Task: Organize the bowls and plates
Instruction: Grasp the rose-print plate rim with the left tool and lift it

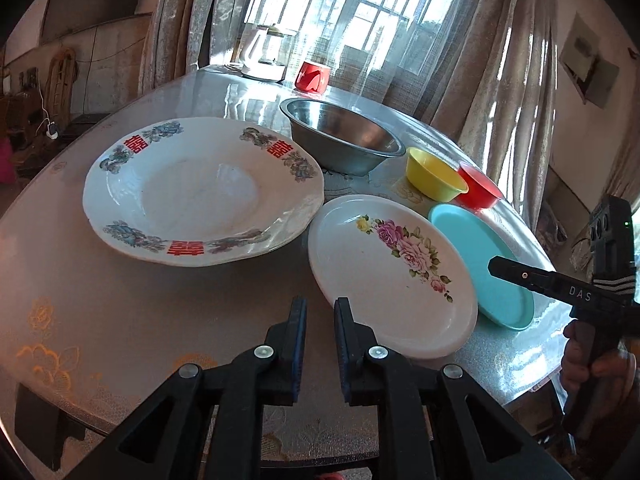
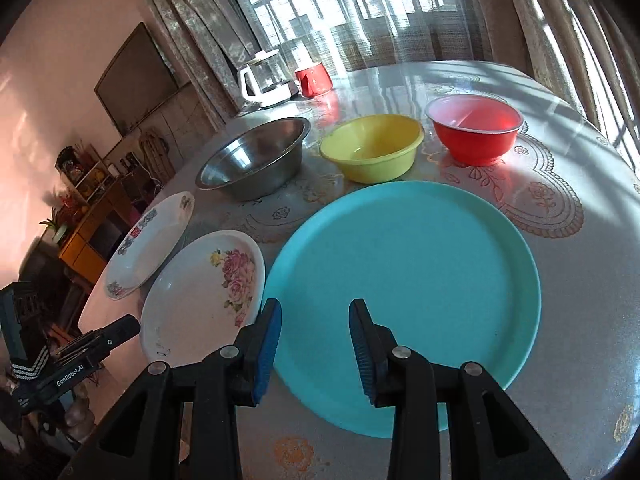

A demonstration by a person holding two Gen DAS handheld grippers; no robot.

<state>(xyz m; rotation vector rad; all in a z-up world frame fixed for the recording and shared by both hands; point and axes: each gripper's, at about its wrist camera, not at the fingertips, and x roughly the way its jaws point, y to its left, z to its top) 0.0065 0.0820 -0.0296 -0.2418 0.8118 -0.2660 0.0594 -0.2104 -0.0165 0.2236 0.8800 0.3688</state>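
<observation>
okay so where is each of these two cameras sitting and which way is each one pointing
Left wrist view: rides the left gripper, tilted down at the large patterned plate and rose plate; own jaws nearly shut, nothing between; the right gripper and a hand at right.
Right wrist view: rides the right gripper, tilted down over the teal plate; jaws apart, empty; the left gripper at lower left.
Shared: all three plates, steel bowl, yellow bowl, red bowl, kettle, window.
</observation>
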